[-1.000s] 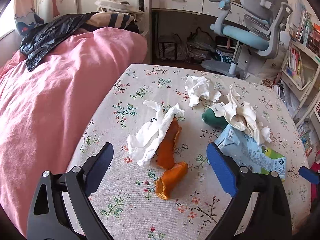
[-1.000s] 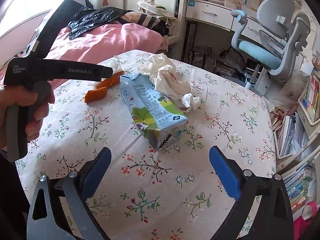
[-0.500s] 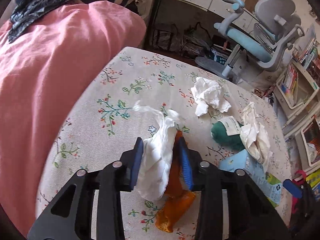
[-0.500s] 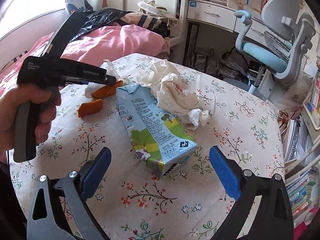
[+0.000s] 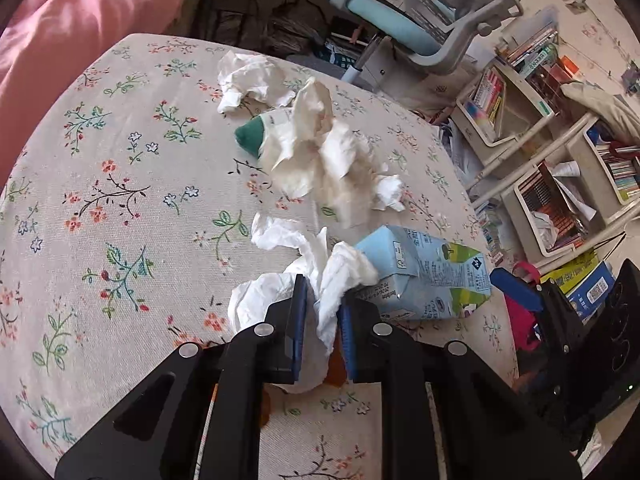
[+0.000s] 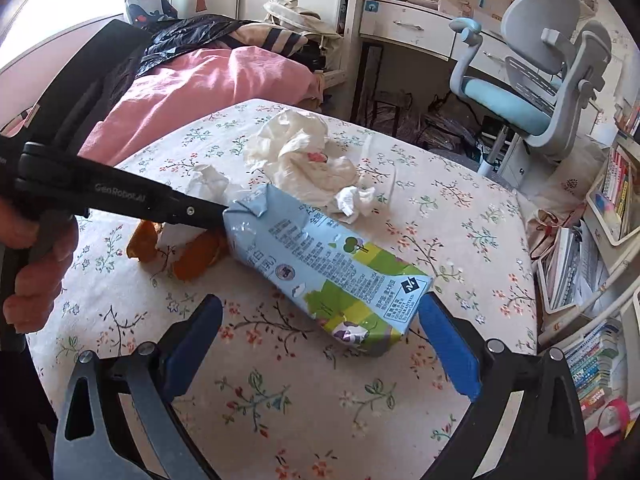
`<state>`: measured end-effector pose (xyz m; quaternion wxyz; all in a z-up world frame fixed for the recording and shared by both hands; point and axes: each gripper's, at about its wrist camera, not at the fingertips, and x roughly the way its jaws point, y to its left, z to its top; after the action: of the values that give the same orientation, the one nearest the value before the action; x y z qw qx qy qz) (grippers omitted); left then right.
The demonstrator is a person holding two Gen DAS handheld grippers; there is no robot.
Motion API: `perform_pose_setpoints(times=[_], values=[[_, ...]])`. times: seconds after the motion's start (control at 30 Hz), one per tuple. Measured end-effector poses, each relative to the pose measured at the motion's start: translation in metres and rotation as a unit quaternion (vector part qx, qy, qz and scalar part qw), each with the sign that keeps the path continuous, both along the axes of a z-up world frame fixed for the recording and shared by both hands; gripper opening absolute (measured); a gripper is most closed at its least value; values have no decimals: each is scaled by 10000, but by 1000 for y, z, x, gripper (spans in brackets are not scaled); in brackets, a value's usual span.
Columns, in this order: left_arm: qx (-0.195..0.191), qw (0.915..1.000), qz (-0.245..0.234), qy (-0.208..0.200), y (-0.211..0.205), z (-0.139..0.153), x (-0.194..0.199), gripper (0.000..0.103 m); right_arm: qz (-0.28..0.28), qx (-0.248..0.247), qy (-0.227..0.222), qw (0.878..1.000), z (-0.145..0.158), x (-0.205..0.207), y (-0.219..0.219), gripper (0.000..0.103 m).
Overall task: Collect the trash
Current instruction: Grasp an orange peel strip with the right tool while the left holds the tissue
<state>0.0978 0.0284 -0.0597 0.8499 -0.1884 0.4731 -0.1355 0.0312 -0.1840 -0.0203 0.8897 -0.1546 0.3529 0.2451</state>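
My left gripper (image 5: pixel 322 320) is shut on a crumpled white tissue (image 5: pixel 316 264) and holds it over the floral table (image 5: pixel 120 200). Orange peel pieces (image 6: pixel 192 256) lie on the table under that gripper. A blue and green milk carton (image 6: pixel 328 272) lies on its side; it also shows in the left wrist view (image 5: pixel 428 280). My right gripper (image 6: pixel 320 328) is open, its jaws on either side of the carton's near end without touching. A pile of cream tissues (image 5: pixel 328 152) covers a green object (image 5: pixel 250 140). Another white tissue (image 5: pixel 252 80) lies farther back.
A pink bed (image 6: pixel 208 80) borders the table on the left. A grey and blue desk chair (image 6: pixel 532 92) stands behind the table. Bookshelves and baskets (image 5: pixel 560 160) stand at the right. The table edge drops off at the right.
My left gripper closed on the white tissue and swung right with it toward the carton. My right gripper moved closer to the carton, still open.
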Motion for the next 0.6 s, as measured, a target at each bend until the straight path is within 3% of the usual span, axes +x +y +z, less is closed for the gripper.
perform_pose_setpoints(times=[0.2,0.3,0.37,0.5,0.53,0.6], values=[[121,9939,828,-713,20,32,-21,15,268,470,-437,9976,25,-18,-8,94],[156,9913,1066,-761,34,36,-20,15,766,646,-408,9941,28,-28,5,93],[166,9914,1088,-703,37,34,-16,15,1065,594,-286,9921,23,-33,18,84],[276,9953,576,-730,25,36,-16,16,1224,423,154,9915,5,-28,36,75],[297,9963,317,-742,18,36,-15,19,1196,400,293,9916,0,-25,39,75],[348,9964,-205,-751,2,37,-16,40,1034,343,513,9927,-11,-16,40,75]])
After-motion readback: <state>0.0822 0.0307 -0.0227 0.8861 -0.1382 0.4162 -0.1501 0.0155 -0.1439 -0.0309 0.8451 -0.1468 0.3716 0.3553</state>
